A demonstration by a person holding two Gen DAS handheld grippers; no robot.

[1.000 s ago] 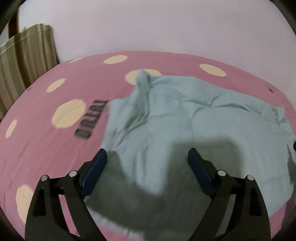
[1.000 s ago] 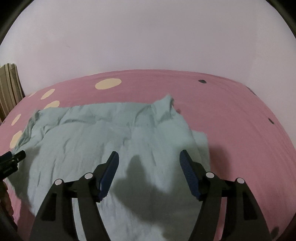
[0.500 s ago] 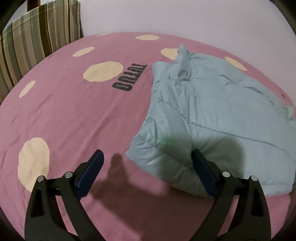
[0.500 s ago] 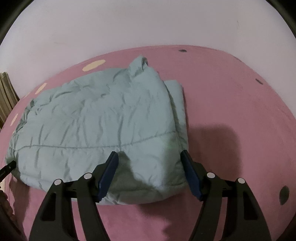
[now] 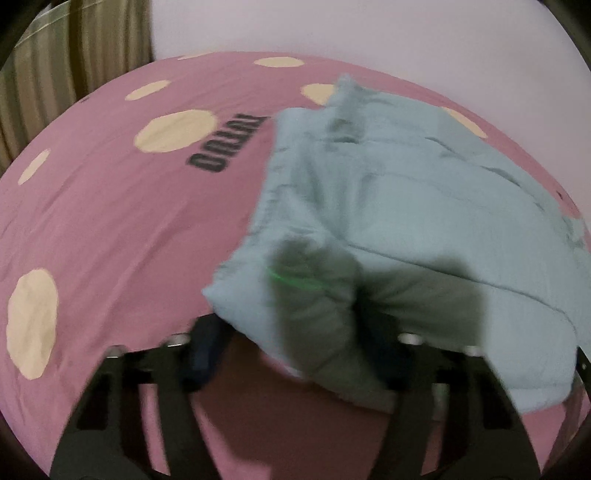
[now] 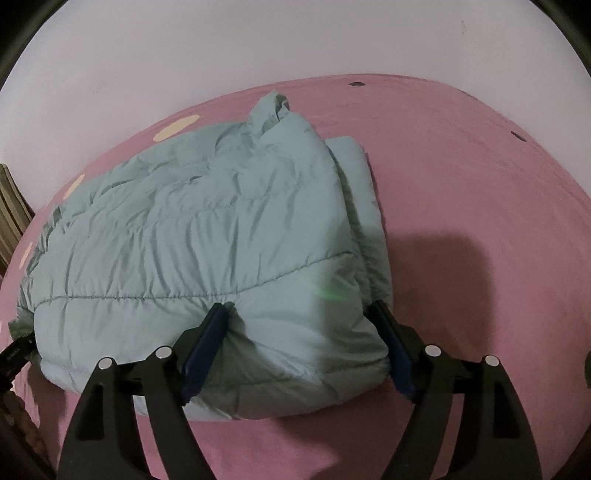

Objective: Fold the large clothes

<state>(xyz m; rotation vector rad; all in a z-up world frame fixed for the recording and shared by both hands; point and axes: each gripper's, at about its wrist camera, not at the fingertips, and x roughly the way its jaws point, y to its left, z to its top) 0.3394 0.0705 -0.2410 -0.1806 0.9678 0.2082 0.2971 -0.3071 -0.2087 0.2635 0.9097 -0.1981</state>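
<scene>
A: Left wrist view first. What does it give us?

B: The frame is smeared with blur. A pale blue-green quilted jacket (image 5: 406, 221) lies folded on a pink bedsheet (image 5: 110, 229) with cream dots and a dark printed word. The jacket's near left corner bulges toward the camera and sits between the 2 fingers of the left gripper (image 5: 295, 354).

A: And those tongs, spread or pinching?

B: Spread wide. The left blue pad (image 5: 205, 350) is just beside the jacket's corner; the right pad is mostly hidden behind padded fabric in shadow, so I cannot tell whether it touches. A striped curtain (image 5: 74, 55) hangs at the upper left, beside a plain pale wall (image 5: 332, 29).

A: Now the right wrist view.

B: Sharper. The same jacket (image 6: 192, 236) fills the left and middle of the bed, folded into a thick bundle with stitched quilting lines; its collar stands up at the far end. A second layer shows along its right edge. The sheet (image 6: 480, 177) to the right is bare pink with a few small dark dots.

A: The right gripper?

B: The right gripper (image 6: 299, 343) is spread apart, straddling the jacket's near right corner. Its left pad (image 6: 205, 347) presses into the fabric, and the right pad (image 6: 391, 350) sits against the bundle's outer edge. The jaws are not closed on it.
</scene>
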